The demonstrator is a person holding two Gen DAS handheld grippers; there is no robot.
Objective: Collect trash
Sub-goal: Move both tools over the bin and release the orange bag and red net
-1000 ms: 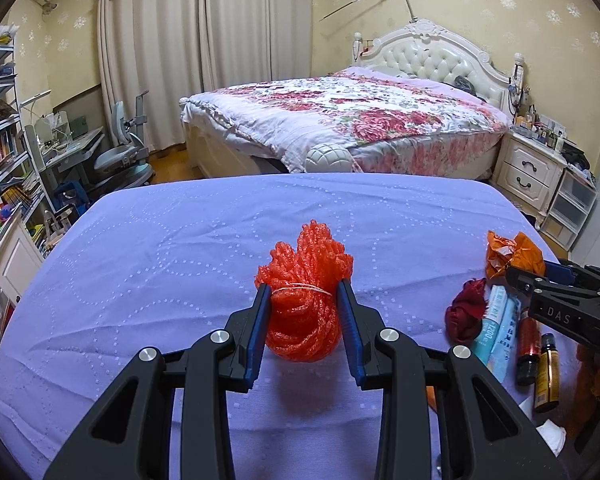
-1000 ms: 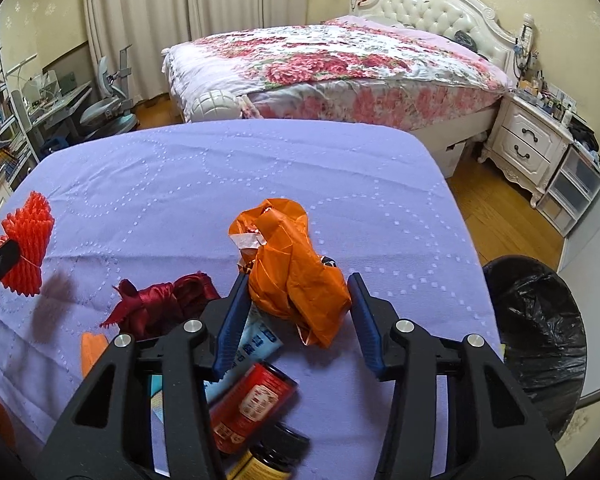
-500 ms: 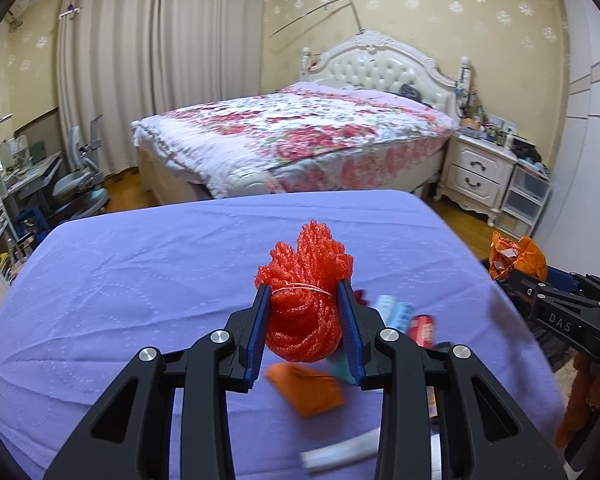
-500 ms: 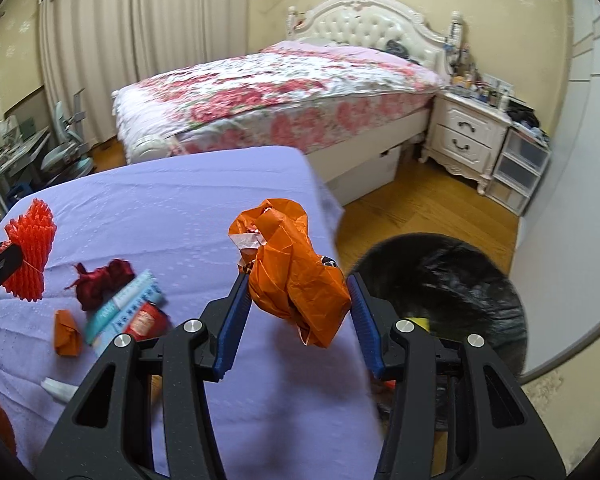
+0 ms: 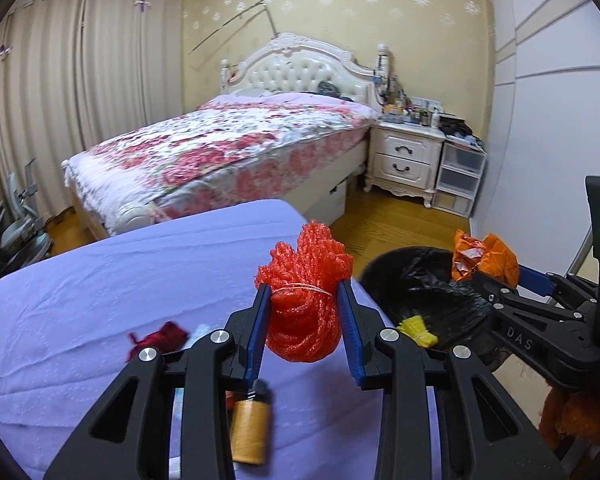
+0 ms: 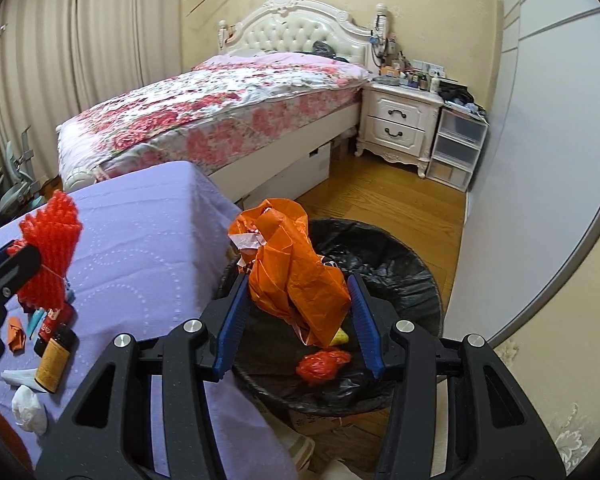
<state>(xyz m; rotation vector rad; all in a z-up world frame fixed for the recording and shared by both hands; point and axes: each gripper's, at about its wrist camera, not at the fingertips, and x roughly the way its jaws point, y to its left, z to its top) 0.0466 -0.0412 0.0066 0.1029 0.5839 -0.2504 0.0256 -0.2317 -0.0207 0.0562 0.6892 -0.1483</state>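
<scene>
The crumpled orange plastic bag (image 6: 296, 276) hangs above the black-lined trash bin (image 6: 400, 276), clamped in the right gripper (image 6: 298, 320). The left gripper (image 5: 304, 330) pinches a red foam net (image 5: 304, 300) — over the lavender-covered table's (image 5: 100, 300) edge.

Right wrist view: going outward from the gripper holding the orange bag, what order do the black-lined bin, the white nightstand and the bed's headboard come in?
From the right gripper:
1. Black-lined bin, directly below and just ahead.
2. White nightstand, across the wooden floor, ahead to the right.
3. Headboard, at the far wall, behind the bed.
</scene>
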